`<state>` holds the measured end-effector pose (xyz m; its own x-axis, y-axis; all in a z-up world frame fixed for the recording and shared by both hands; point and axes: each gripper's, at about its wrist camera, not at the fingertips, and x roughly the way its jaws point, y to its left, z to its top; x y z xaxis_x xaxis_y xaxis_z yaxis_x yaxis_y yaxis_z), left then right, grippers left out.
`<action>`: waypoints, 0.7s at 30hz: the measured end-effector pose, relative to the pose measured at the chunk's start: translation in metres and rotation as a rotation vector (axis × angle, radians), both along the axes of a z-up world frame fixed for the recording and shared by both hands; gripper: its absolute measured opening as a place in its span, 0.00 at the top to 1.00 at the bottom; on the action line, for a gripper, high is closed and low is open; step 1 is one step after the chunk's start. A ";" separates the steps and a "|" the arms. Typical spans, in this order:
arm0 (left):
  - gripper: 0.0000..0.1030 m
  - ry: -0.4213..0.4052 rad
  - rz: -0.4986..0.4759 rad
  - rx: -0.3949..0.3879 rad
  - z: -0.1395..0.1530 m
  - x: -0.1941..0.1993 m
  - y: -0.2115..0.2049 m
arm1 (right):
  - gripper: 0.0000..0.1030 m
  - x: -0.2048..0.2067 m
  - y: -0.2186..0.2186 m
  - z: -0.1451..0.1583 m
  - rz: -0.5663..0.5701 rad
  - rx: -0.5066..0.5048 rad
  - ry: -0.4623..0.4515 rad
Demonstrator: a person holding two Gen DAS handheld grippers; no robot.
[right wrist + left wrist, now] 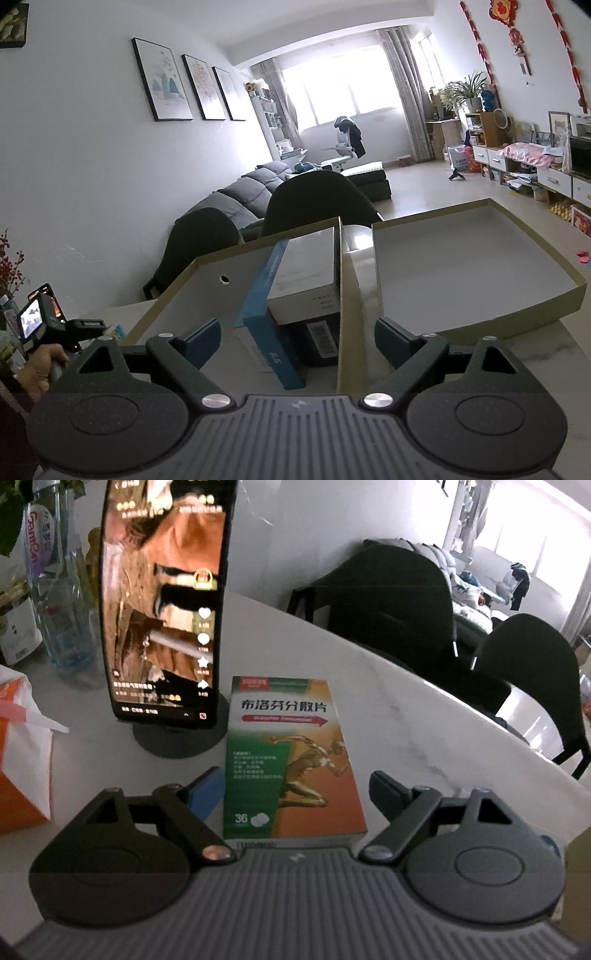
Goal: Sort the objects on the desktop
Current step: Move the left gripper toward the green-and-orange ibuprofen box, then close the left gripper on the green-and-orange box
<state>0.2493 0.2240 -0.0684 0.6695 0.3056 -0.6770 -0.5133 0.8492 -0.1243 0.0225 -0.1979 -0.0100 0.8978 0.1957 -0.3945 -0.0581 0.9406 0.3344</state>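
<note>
- The counter (388, 709), a pale marbled top, carried everything; its far edge curved past two dark chairs (391, 602)
- Two shallow cardboard trays sat side by side toward the counter's far edge in the right wrist view, apparently the sorting bins: the left tray (177, 295) already held stacked boxes (306, 273) against its right wall, while the right tray (472, 266) lay bare
- A phone (162, 602) stood upright on a round stand, screen lit, near the counter's back left, likely propped for viewing and not part of the sort
- A clear bottle (62, 602) stood left of the phone, an orange-and-white bag (22, 760) nearer the left edge
- The medicine box (291, 760) lay flat, face up, just in front of the phone stand, its near end reaching between the open fingers
- The left gripper (295, 786) had its jaws wide, straddling the box without pressing it, seemingly lined up for a grasp
- The right gripper (297, 339) hung with jaws wide and nothing between them, over the left tray's near edge, probably waiting
</note>
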 end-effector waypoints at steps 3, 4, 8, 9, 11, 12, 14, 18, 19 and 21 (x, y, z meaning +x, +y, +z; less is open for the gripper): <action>0.11 0.006 0.000 0.019 -0.002 0.004 -0.002 | 0.11 0.001 0.002 -0.001 0.007 0.005 0.005; 0.09 0.006 0.003 0.022 -0.002 0.006 -0.002 | 0.11 0.001 0.002 -0.001 0.011 0.006 0.006; 0.07 0.008 0.018 0.029 -0.004 0.010 -0.003 | 0.11 0.002 0.007 -0.002 0.026 0.009 0.006; 0.06 0.009 0.026 0.029 -0.005 0.011 -0.003 | 0.11 0.002 0.008 -0.002 0.030 0.010 0.007; 0.02 0.012 0.039 0.030 -0.006 0.011 -0.002 | 0.11 0.002 0.010 -0.002 0.035 0.010 0.007; 0.01 0.014 0.044 0.030 -0.006 0.012 -0.001 | 0.11 0.001 0.010 -0.002 0.037 0.010 0.007; 0.00 0.014 0.053 0.029 -0.006 0.011 -0.001 | 0.11 0.001 0.011 -0.002 0.039 0.012 0.006; 0.00 0.013 0.066 0.020 -0.007 0.011 0.001 | 0.11 0.000 0.010 -0.001 0.037 0.019 0.006; 0.00 0.011 0.069 0.016 -0.007 0.011 0.002 | 0.11 0.000 0.011 -0.001 0.038 0.020 0.007; 0.01 0.001 0.068 0.000 -0.009 0.009 0.003 | 0.11 -0.001 0.010 -0.001 0.039 0.021 0.006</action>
